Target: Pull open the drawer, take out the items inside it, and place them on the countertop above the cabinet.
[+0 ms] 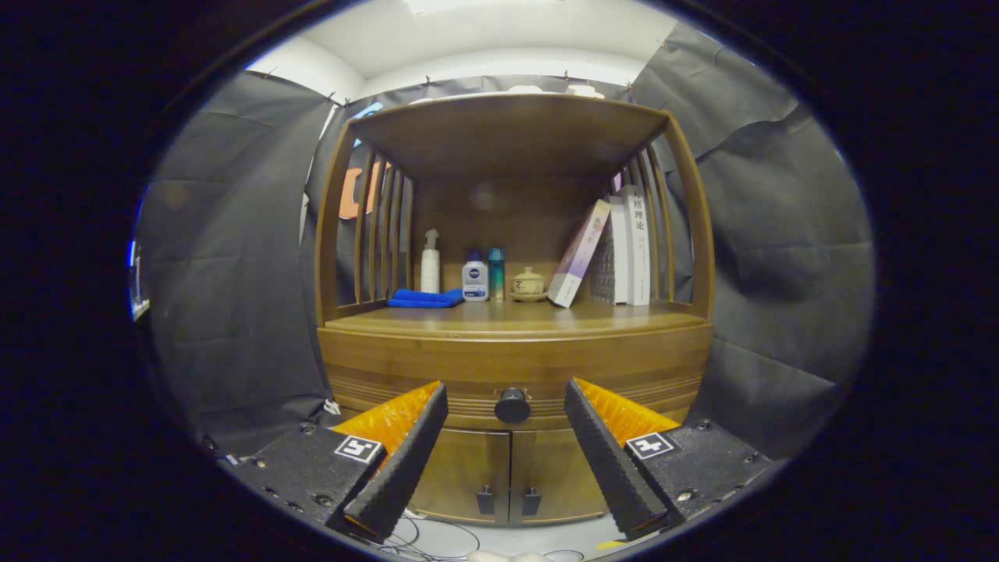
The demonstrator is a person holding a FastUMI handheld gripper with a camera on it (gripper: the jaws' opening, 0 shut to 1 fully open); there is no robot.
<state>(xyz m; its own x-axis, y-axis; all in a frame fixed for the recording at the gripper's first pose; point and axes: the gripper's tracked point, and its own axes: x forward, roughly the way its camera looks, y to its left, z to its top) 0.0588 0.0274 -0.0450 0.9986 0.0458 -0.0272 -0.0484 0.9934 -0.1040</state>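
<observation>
My tongs hang spread wide, holding nothing, lined up on the drawer knob under the table's front edge. I should move straight in, pinch it squarely, then pull level.

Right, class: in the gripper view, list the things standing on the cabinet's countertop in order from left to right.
blue cloth → white spray bottle → white lotion bottle → teal can → small lidded pot → leaning book → upright books. The open gripper faces the drawer knob below.
</observation>
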